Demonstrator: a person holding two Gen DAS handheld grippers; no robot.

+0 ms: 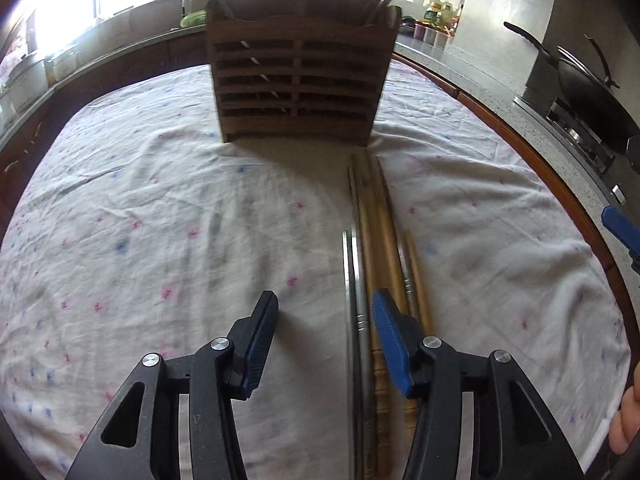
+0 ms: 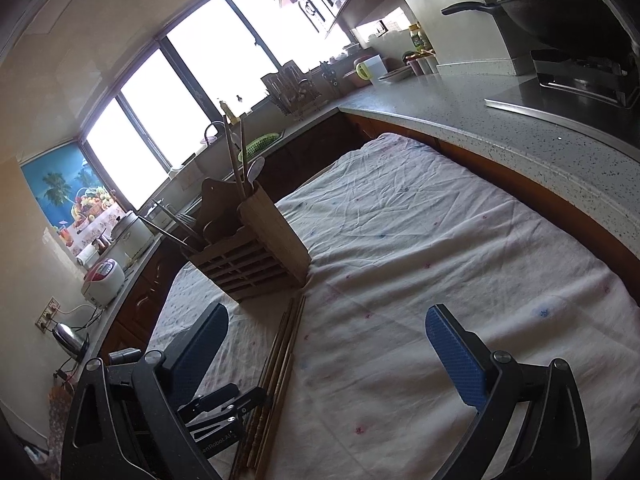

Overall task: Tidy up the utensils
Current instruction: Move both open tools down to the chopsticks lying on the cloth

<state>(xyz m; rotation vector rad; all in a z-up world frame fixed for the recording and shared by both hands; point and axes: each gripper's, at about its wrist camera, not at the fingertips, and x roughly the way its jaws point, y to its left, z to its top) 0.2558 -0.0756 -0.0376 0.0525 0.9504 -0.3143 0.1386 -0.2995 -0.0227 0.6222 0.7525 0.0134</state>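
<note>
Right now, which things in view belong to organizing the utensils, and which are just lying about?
Part of the job:
- chopsticks lying on the cloth
- wooden utensil holder, already holding some utensils
- left gripper, open over the chopsticks
- right gripper, open

Just lying about:
- wok on the stove
- rice cooker
- kettle

My right pad hides part of the chopsticks, whose near ends run off the bottom edge, and the wooden holder conceals its utensils' lower halves.
</note>
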